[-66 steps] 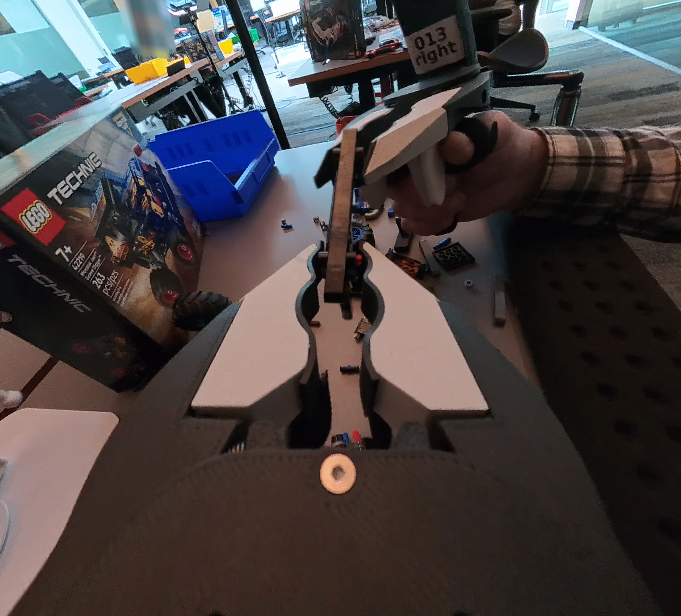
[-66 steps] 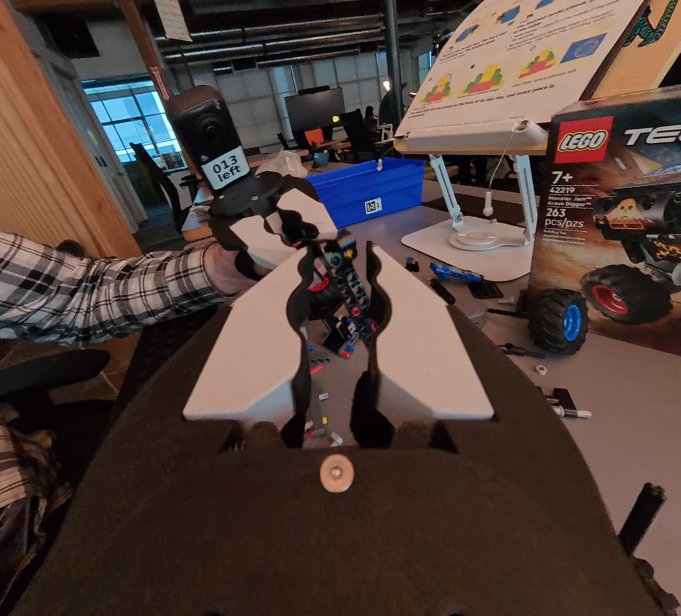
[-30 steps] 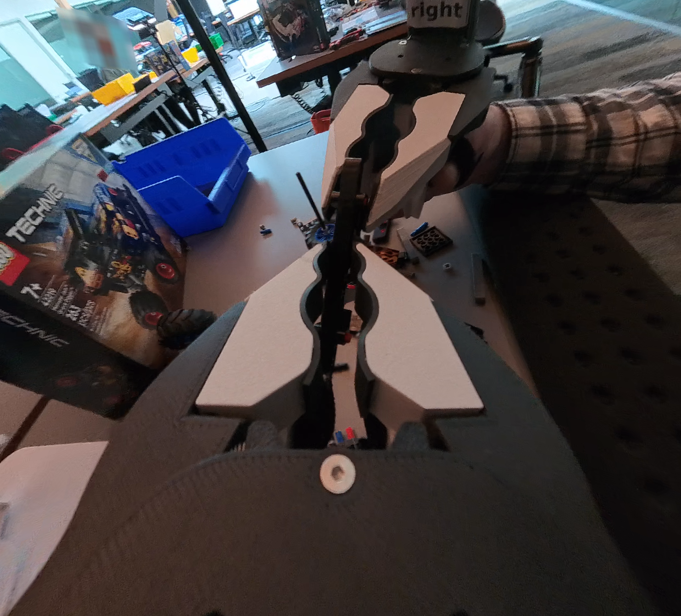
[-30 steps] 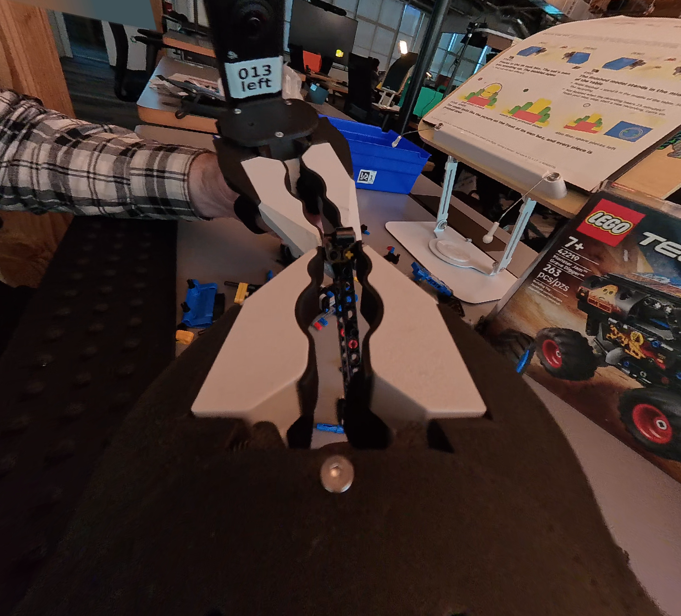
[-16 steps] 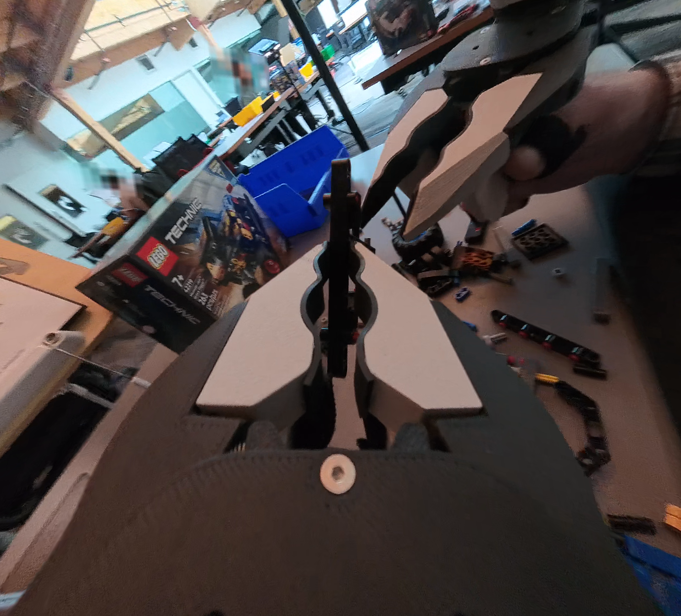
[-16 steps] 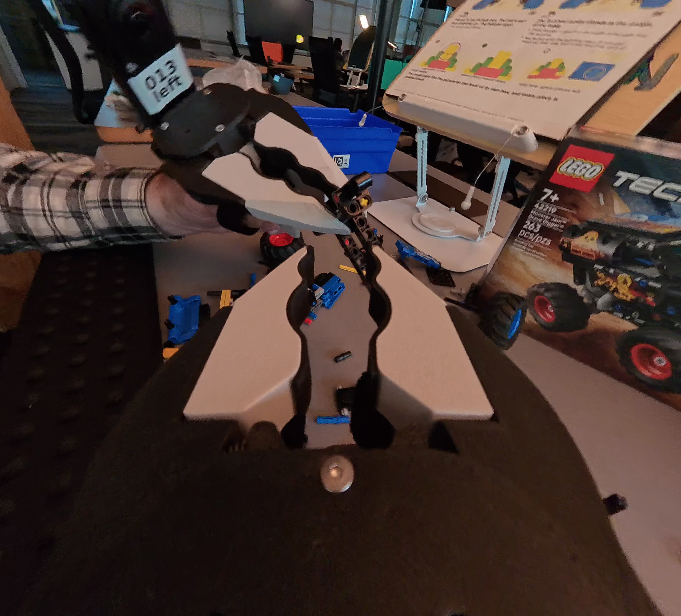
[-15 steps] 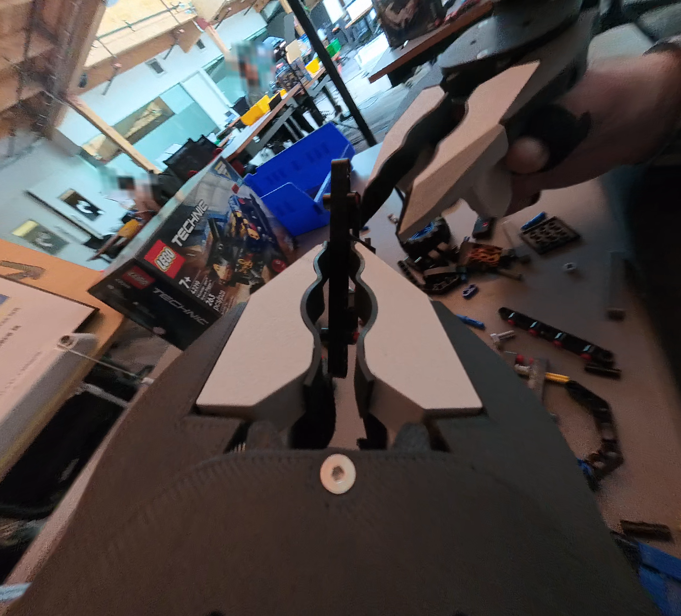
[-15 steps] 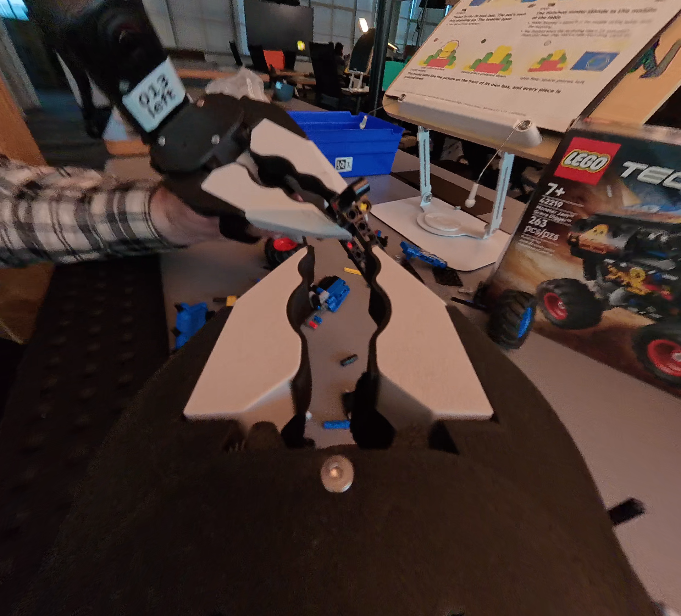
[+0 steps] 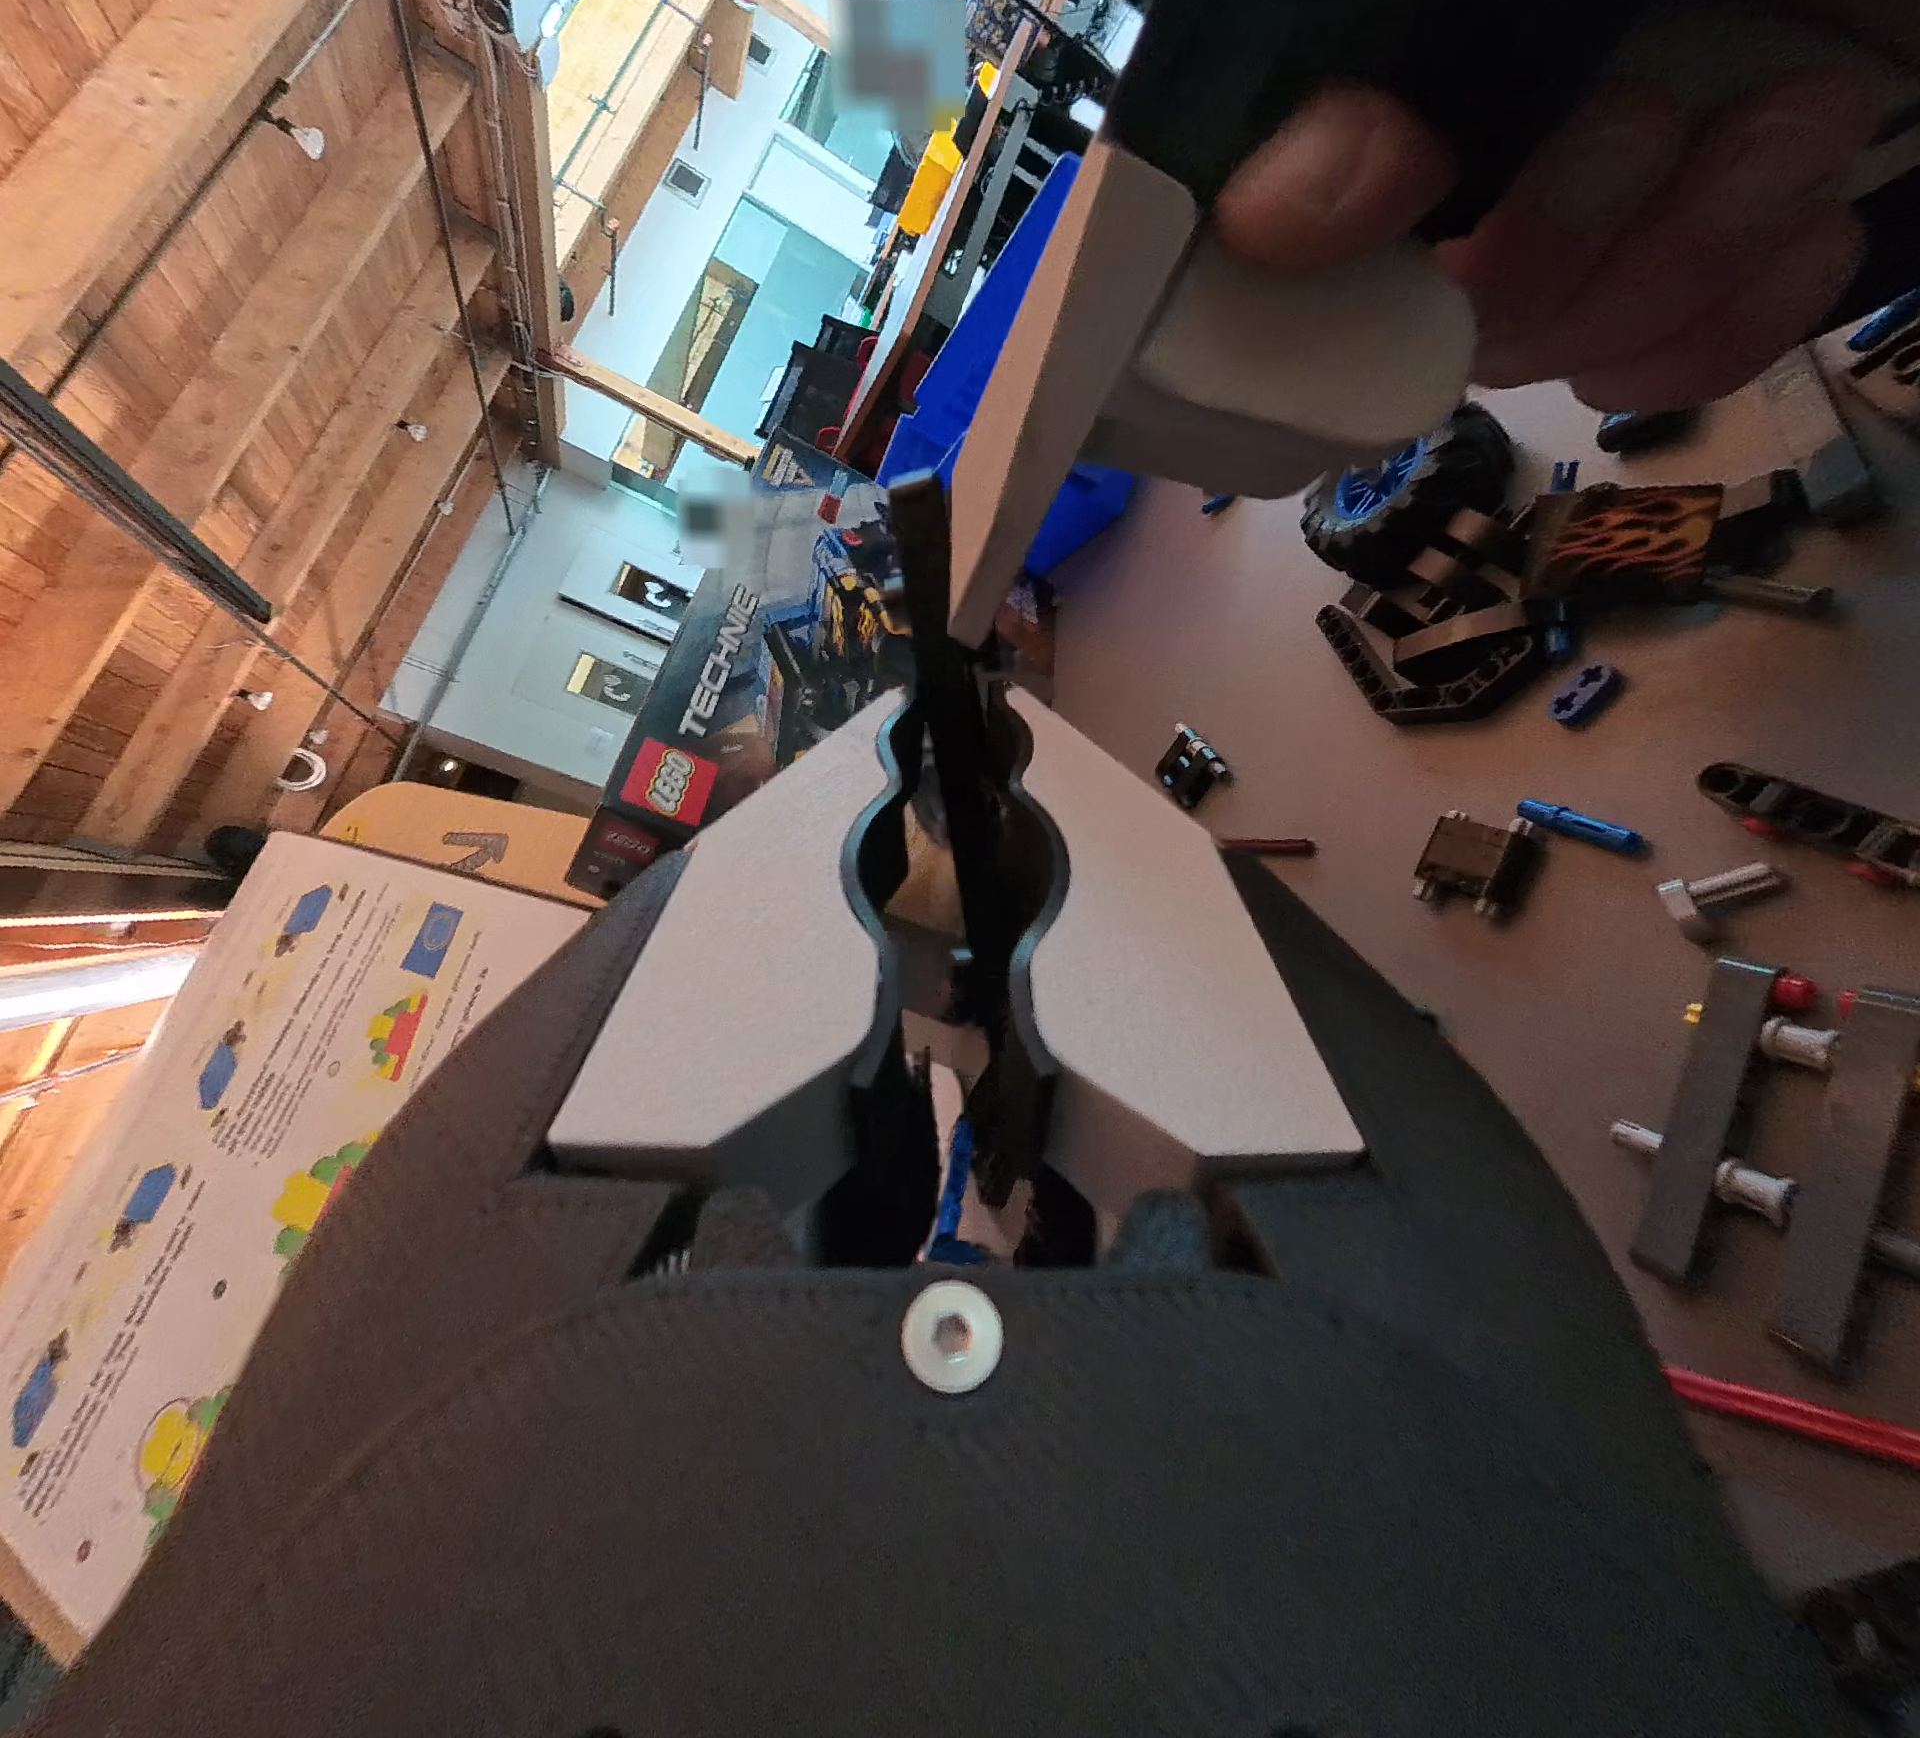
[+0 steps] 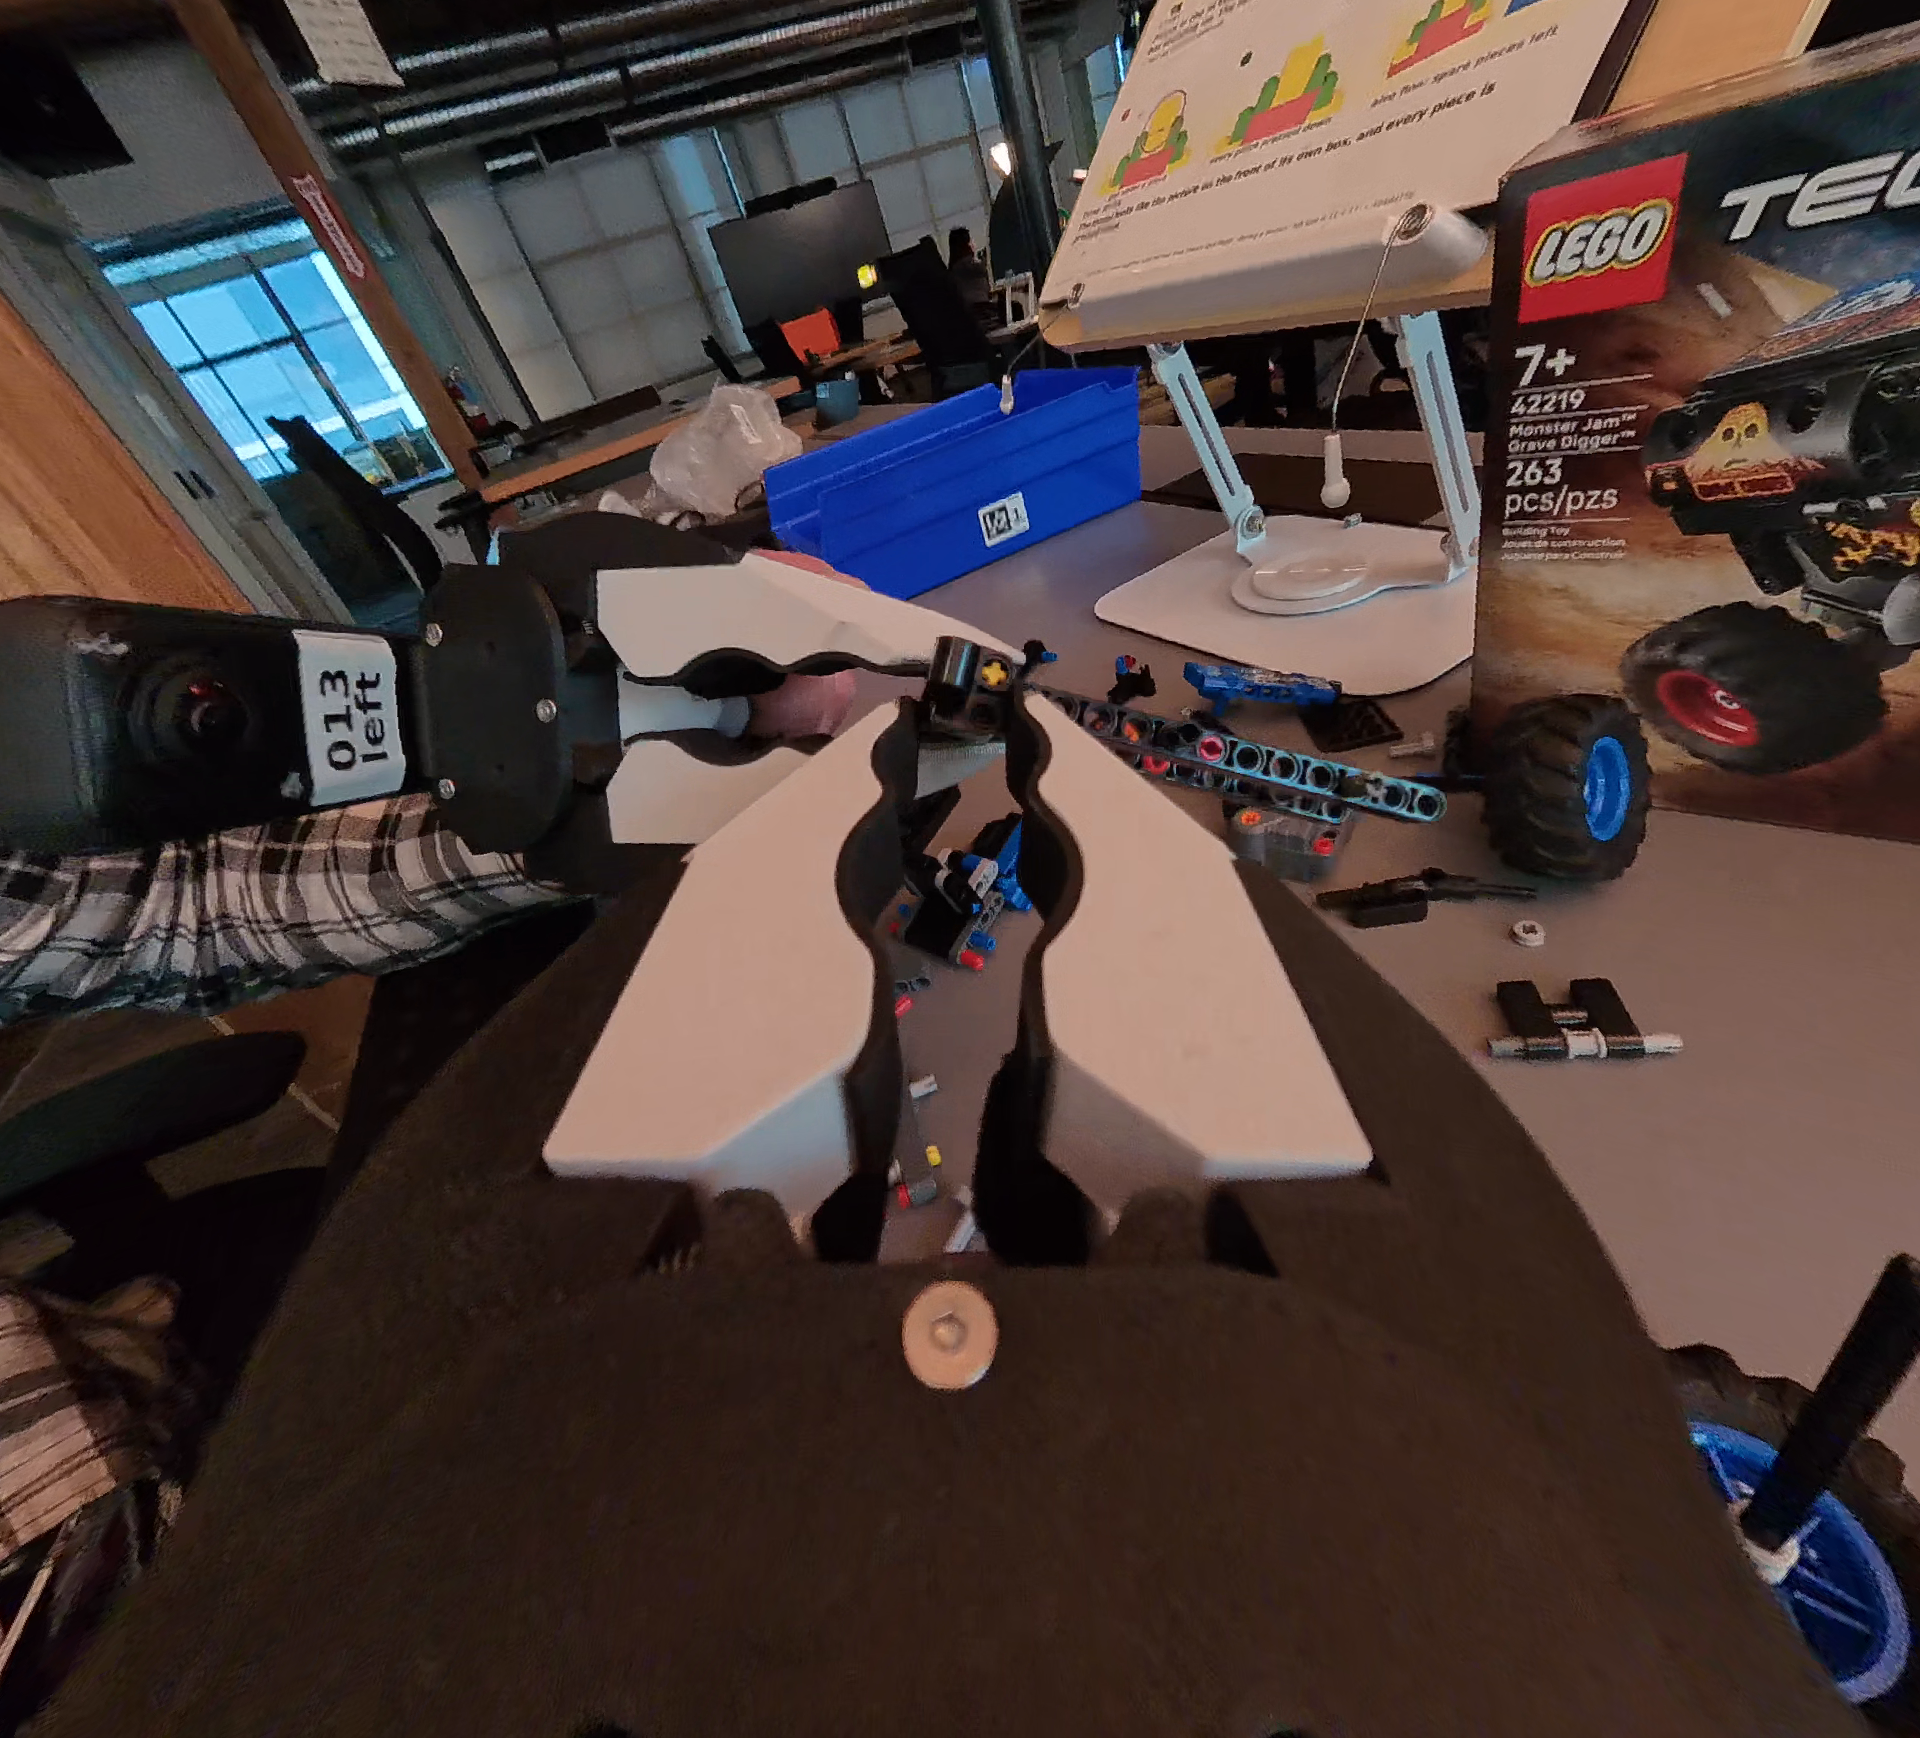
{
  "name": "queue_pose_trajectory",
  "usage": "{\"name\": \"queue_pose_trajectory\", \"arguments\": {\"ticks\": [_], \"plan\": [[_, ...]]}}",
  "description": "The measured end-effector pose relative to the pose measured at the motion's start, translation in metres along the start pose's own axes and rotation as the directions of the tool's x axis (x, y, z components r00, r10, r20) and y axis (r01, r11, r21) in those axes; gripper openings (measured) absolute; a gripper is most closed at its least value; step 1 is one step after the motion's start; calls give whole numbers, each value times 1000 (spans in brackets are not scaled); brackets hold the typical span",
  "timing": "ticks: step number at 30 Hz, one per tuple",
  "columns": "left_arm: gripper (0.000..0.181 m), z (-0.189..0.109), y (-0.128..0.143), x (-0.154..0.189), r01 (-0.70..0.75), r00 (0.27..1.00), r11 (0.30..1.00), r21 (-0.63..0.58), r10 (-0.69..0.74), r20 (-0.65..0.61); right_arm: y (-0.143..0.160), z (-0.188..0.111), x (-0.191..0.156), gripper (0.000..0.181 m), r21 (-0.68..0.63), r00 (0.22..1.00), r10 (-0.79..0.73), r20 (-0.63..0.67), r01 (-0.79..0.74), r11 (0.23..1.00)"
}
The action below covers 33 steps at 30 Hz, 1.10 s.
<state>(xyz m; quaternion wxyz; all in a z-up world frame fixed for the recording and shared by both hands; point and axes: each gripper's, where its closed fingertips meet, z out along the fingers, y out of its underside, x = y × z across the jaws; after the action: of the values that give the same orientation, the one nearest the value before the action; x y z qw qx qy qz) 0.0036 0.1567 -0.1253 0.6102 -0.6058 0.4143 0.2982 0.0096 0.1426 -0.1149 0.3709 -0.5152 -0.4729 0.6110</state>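
My left gripper is shut on a long black beam assembly that sticks out past its fingertips. In the right wrist view the left gripper lies on its side, coming in from the left. The beam runs out to the right above the table. My right gripper is closed around a small black connector with a yellow cross at the left gripper's tips. One right finger shows in the left wrist view, its tip against the beam.
A toy box stands at the right, with a black wheel in front of it. A white sheet stand and a blue bin are behind. Loose parts lie on the grey table: grey pinned beams, a flame-print panel. My left and right fingertips are right by each other. From the left gripper's tips to the black wheel is close to 15 cm.
The left gripper has rolled onto its side, so the beam now lies level. The right gripper, open and beside the beam half a second ago, has narrowed around the connector.
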Motion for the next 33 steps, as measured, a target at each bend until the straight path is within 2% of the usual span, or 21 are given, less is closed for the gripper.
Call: {"name": "queue_pose_trajectory", "arguments": {"ticks": [3, 5, 9, 15, 18, 19, 21, 22, 25, 27, 30, 33], "plan": [[11, 4, 0, 3, -21, 1000, 999, -30, 21, 6, 4, 2, 2, 14, -34, 998, -57, -31, 56, 998], [10, 5, 4, 4, -11, 1000, 998, -60, 11, 8, 7, 3, 4, 13, -49, 997, -60, -46, 57, 997], [7, 4, 6, -1, 37, 999, 995, -97, -33, 33, 6, 6, 5, 13, -75, 980, -166, -112, 158, 985], [7, 1, 4, -2, 268, 961, 962, -54, -271, -60, 5, 4, 1, 13, -113, 945, -296, -137, 282, 953], [8, -1, 1, -2, 271, 959, 962, -41, -274, -72, 6, 3, 0, 12, -120, 940, -316, -126, 302, 946], [8, -1, 3, -3, 320, 943, 946, -44, -323, -81, 6, 2, 2, 0, -126, 936, -321, -143, 304, 944], [6, -5, 34, -42, 469, 883, 881, -58, -469, 17, 8, -4, 0, 0, -132, 927, -353, -128, 337, 932], [6, -8, 40, -51, 545, 838, 838, -36, -545, -4, 4, -5, 0, 0, -112, 930, -338, -143, 324, 939], [6, -5, 28, -28, 566, 818, 824, -35, -566, -98, 9, 7, -1, 0, -132, 940, -321, -118, 306, 943], [6, -6, 17, -29, 520, 849, 854, 3, -517, -104, 10, 6, -2, 0, -111, 952, -289, -104, 278, 954], [6, -4, 19, -22, 554, 824, 833, -10, -550, -139, 4, 1, 4, 17, -68, 966, -231, -119, 224, 972], [7, -2, 10, -5, 559, 808, 829, -17, -549, -214, 1, 4, -1, 17, -60, 947, -294, -130, 288, 956]]}}
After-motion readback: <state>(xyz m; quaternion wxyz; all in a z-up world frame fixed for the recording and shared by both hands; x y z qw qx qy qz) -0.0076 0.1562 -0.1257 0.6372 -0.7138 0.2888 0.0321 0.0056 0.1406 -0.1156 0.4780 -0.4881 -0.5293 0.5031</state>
